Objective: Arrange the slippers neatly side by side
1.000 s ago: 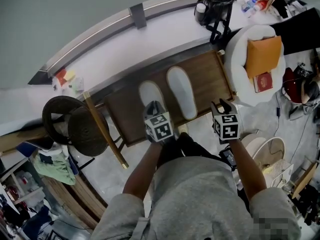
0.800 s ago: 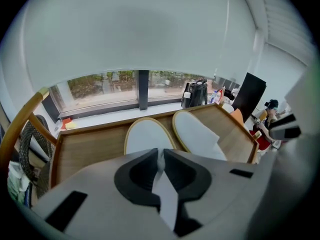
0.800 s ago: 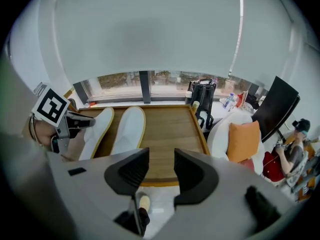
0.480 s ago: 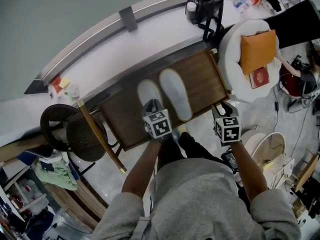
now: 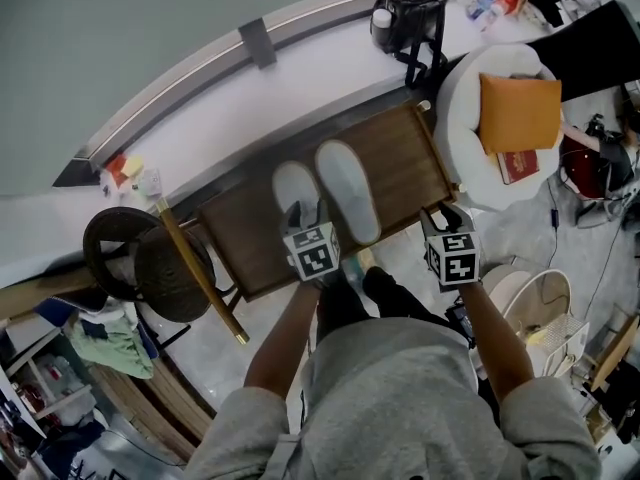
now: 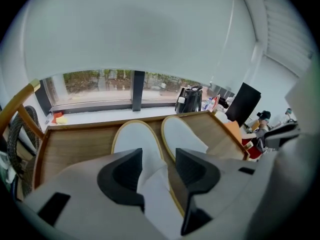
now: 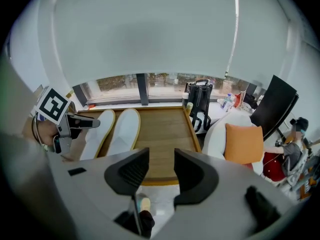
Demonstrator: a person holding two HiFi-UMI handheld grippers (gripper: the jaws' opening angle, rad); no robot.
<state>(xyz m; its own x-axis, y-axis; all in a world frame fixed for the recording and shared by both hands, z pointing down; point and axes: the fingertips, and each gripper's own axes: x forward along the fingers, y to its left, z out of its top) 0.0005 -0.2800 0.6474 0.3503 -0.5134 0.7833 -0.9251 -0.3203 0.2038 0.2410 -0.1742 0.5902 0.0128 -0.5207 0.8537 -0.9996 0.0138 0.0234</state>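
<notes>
Two white slippers with tan edging lie side by side, toes away from me, on the wooden low table (image 5: 400, 158). The left slipper (image 5: 295, 188) (image 6: 134, 144) has its heel end between the jaws of my left gripper (image 5: 305, 214) (image 6: 156, 169). These jaws have just been opening and now stand apart, with the pads off the slipper. The right slipper (image 5: 347, 190) (image 6: 181, 135) lies close beside it. My right gripper (image 5: 446, 211) (image 7: 161, 169) hangs open and empty over the table's near right edge. The right gripper view shows both slippers (image 7: 124, 129) at its left.
A white round armchair (image 5: 478, 78) with an orange cushion (image 5: 520, 111) stands right of the table. A black appliance (image 5: 410, 13) sits on the window sill behind. A dark wicker chair (image 5: 150, 258) and a wooden pole (image 5: 195, 268) stand at the left.
The left slipper has shifted right and now lies close beside the other slipper. The left gripper's jaws have let go of its heel. The right gripper has hardly moved.
</notes>
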